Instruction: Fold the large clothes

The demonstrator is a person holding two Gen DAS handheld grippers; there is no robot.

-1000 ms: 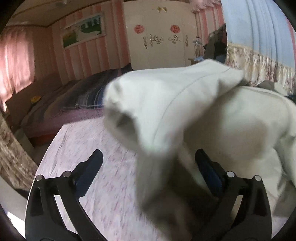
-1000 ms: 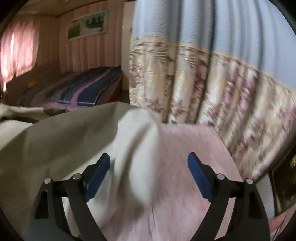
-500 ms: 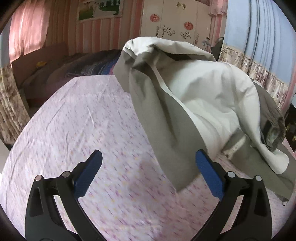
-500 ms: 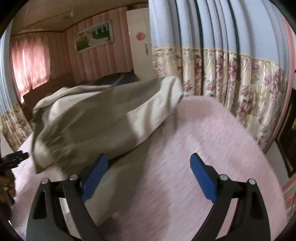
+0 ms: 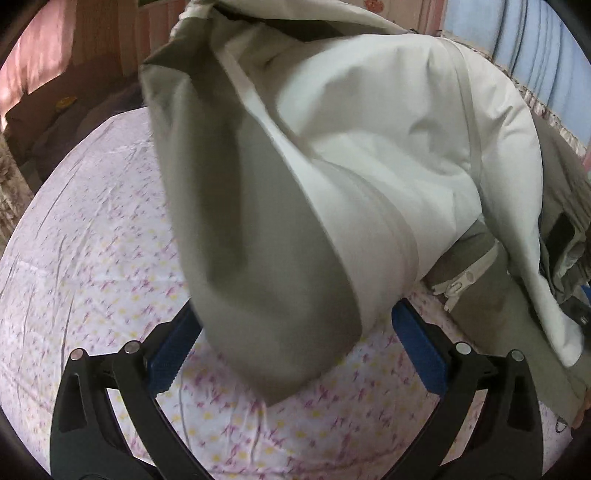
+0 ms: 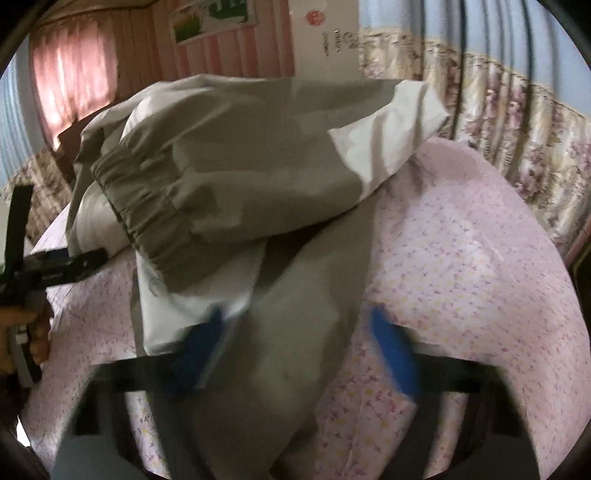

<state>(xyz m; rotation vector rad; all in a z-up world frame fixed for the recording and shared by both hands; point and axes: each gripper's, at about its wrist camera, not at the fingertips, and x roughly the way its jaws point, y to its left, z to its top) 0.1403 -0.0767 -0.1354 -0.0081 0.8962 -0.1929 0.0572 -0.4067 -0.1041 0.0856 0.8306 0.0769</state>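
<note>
A large pale grey-green jacket (image 5: 332,155) with a lighter lining lies heaped on the pink flowered bedsheet (image 5: 92,258). Its zipper (image 5: 465,277) shows at the right. In the left wrist view a fold of the jacket hangs between the spread blue pads of my left gripper (image 5: 291,350), which is open. In the right wrist view the jacket (image 6: 240,166) shows an elastic cuff (image 6: 147,210), and a flap of it lies between the blurred blue pads of my right gripper (image 6: 299,354), which is open. The left gripper (image 6: 55,266) shows at the left edge there.
Flowered curtains (image 6: 498,103) hang close behind the bed on the right. A pink striped wall with a picture (image 6: 214,18) and a white wardrobe (image 6: 325,37) stand at the back. Bare sheet (image 6: 480,258) lies to the jacket's right.
The jacket has dropped onto the bed in a heap. Both grippers have moved in close to it, so cloth now lies between each pair of pads. The right view is blurred by motion.
</note>
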